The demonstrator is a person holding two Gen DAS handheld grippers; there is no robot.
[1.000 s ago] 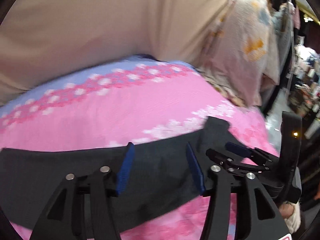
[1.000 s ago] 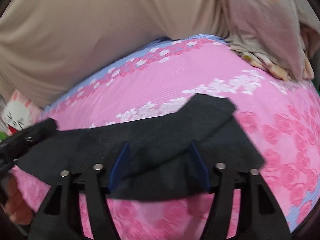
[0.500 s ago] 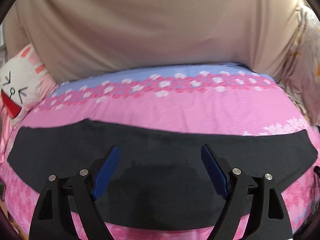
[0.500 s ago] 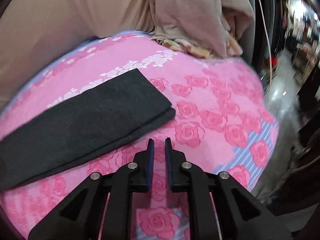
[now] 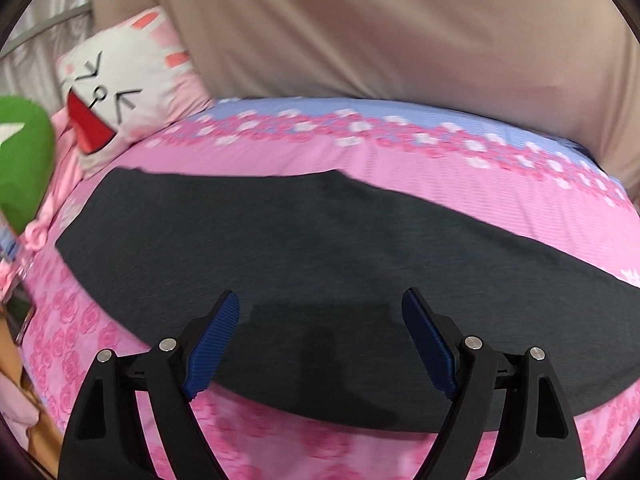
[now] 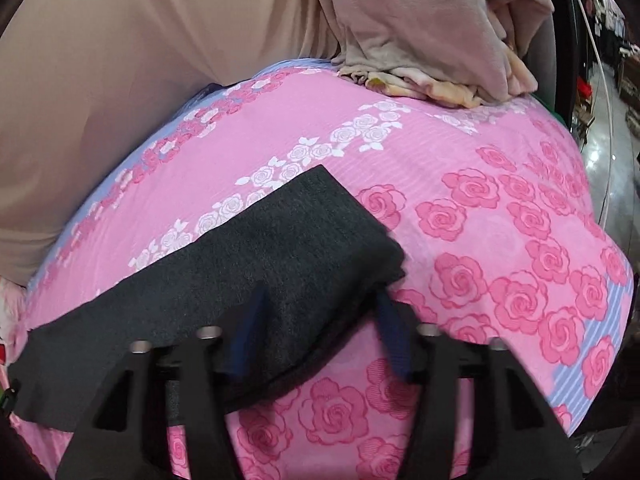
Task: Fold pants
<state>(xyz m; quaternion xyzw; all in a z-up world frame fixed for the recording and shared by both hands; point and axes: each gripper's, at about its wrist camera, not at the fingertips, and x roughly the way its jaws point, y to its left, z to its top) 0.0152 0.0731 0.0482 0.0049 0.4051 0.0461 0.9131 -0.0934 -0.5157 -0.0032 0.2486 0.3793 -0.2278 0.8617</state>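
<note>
Left wrist view, dark grey pants point(image 5: 340, 256) flat on pink rose bedsheet point(image 5: 320, 160), long axis left-right, left gripper point(image 5: 320, 344) spread above them, right gripper point(image 6: 320, 332) spread astride folded end.

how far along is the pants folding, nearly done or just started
Partway, it seems. Done: the dark pants lie flat on the pink floral bedsheet as one long strip, apparently folded leg over leg. In hand: the right gripper is open around the strip's end, while the left gripper is open above its middle. Left: folding it across its length.
</note>
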